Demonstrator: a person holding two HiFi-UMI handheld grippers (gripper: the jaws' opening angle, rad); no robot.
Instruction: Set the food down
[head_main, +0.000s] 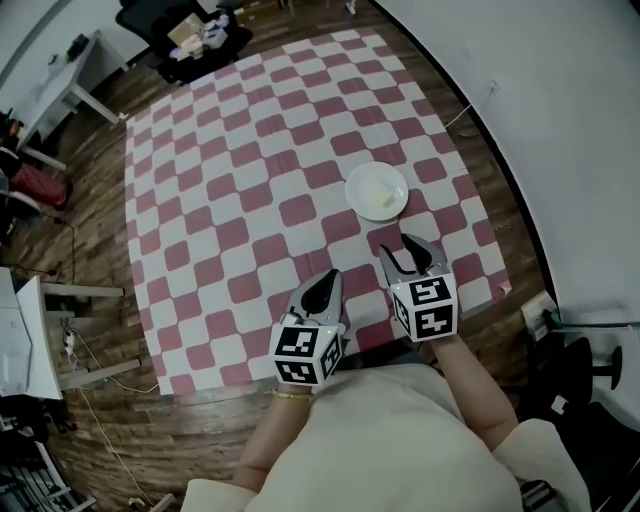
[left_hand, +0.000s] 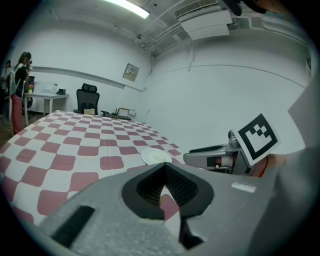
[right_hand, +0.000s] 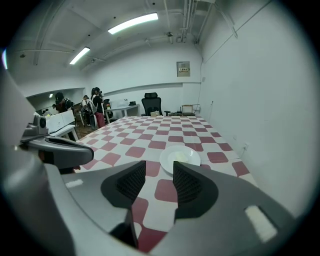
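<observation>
A white plate (head_main: 377, 191) lies on the red-and-white checked tablecloth (head_main: 250, 180), right of centre. On it rests a pale yellowish piece of food (head_main: 372, 190), also visible in the right gripper view as the food (right_hand: 181, 158) on the plate (right_hand: 179, 158). My right gripper (head_main: 413, 245) hovers just short of the plate, open, with nothing between its fingers (right_hand: 159, 175). My left gripper (head_main: 328, 278) is near the table's front edge, left of the right one. Its tips (left_hand: 163, 170) meet, shut on nothing. The plate (left_hand: 156, 156) lies ahead of it.
A black office chair (head_main: 185, 35) loaded with items stands beyond the table's far end, with a white desk (head_main: 60, 85) to its left. A white wall runs close along the table's right side. People (right_hand: 95, 107) stand far off at the back left.
</observation>
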